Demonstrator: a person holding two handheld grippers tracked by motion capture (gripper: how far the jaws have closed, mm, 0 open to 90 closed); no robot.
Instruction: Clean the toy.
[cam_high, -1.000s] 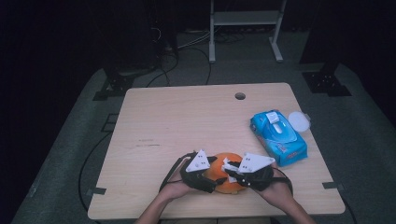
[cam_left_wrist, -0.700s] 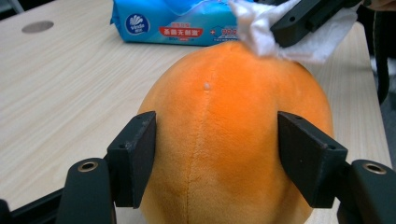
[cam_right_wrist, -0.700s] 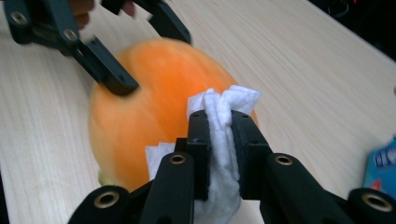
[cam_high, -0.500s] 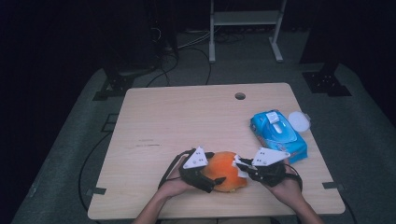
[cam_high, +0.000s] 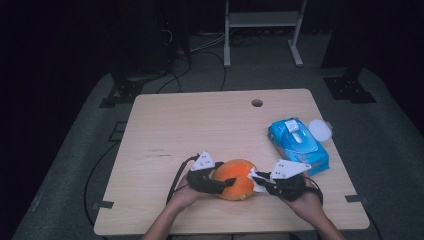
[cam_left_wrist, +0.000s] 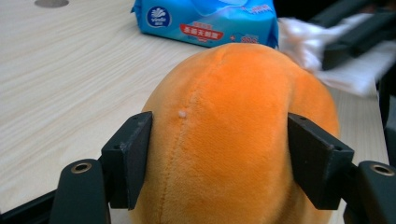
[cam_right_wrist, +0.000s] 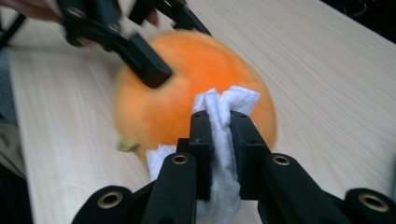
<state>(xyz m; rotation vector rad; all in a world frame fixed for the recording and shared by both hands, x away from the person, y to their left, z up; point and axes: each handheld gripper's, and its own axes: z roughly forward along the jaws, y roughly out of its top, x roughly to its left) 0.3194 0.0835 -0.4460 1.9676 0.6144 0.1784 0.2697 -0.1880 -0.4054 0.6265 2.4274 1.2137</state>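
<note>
An orange plush toy (cam_high: 235, 177) shaped like a round fruit lies near the table's front edge. My left gripper (cam_high: 225, 182) comes at it from the left. Its jaws have just been closing and the pads (cam_left_wrist: 133, 154) now press both sides of the plush toy (cam_left_wrist: 233, 126). My right gripper (cam_right_wrist: 219, 126) is shut on a crumpled white wipe (cam_right_wrist: 226, 105), which it holds against the right side of the plush toy (cam_right_wrist: 182, 79). The high view shows the right gripper (cam_high: 260, 181) touching the toy's right side.
A blue pack of wet wipes (cam_high: 297, 145) lies to the right of the toy, with a round white lid (cam_high: 320, 130) beside it at the table's right edge. A cable hole (cam_high: 257, 103) sits near the far edge of the wooden table (cam_high: 200, 125). A metal stand (cam_high: 262, 20) stands behind.
The left gripper drew back a little from the plush toy, then closed on its sides. The right gripper has stayed at the toy's right side with the wipe.
</note>
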